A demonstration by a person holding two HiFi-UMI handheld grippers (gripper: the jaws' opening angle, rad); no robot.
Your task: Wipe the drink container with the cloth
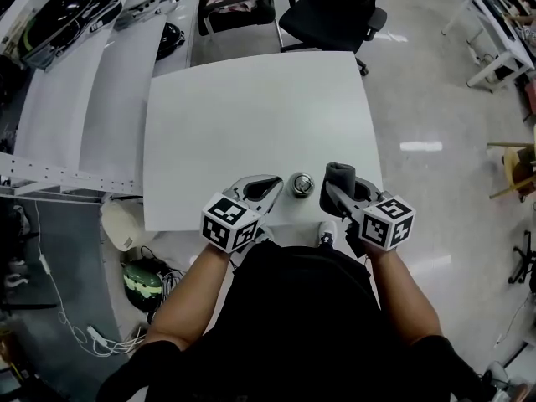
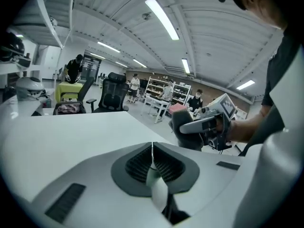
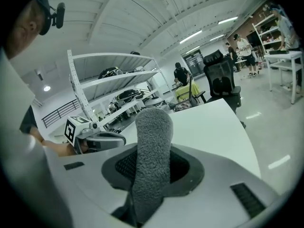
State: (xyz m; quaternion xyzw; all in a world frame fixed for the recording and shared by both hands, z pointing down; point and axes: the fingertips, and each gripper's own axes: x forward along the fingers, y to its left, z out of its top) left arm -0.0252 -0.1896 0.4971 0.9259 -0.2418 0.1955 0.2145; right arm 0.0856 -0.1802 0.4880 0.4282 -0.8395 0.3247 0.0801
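Near the front edge of the white table (image 1: pixel 251 115), a small metal drink container (image 1: pixel 301 184) stands upright, seen from above. To its left, my left gripper (image 1: pixel 270 185) (image 2: pixel 152 159) is shut, its ribbed pads meeting with nothing between them. Just right of the container, my right gripper (image 1: pixel 337 189) (image 3: pixel 151 167) is shut on a folded grey cloth (image 1: pixel 339 174) (image 3: pixel 152 151) that sticks up past the jaws. The cloth (image 2: pixel 183 127) and the right gripper also show in the left gripper view. The container does not show in either gripper view.
Two office chairs (image 1: pixel 335 11) (image 1: pixel 239 7) stand past the table's far edge. White shelves with helmets (image 1: pixel 67 23) run along the left. On the floor at the lower left lie a green helmet (image 1: pixel 142 279) and cables (image 1: pixel 92 333).
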